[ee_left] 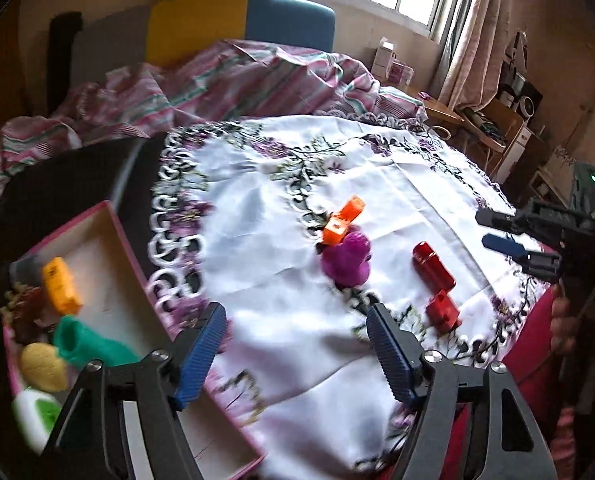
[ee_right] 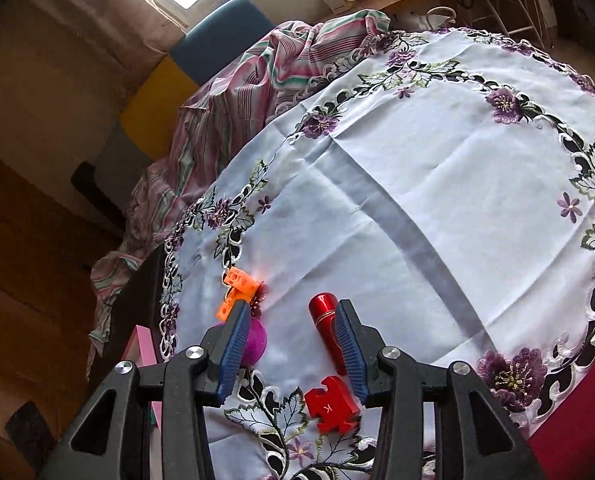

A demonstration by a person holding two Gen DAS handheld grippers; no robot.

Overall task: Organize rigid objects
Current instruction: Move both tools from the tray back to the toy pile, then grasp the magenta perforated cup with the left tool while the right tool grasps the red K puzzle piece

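Red cylinder point(ee_right: 328, 322) lies on the tablecloth point(ee_right: 437, 184) just ahead of the right gripper point(ee_right: 293, 344), against its right finger, long axis running away; jaws wide, empty. Left gripper point(ee_left: 293, 344), also wide and empty, hovers farther off.

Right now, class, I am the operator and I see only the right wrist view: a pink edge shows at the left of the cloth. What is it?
Observer: It is the wall of an open pink box; the left wrist view looks into it.
Operator: Is anything in it?
Observer: Yes: an orange block, a green piece, a yellow round piece and a white and green piece.
Operator: And the left gripper?
Observer: The left gripper is open, with nothing between its fingers.
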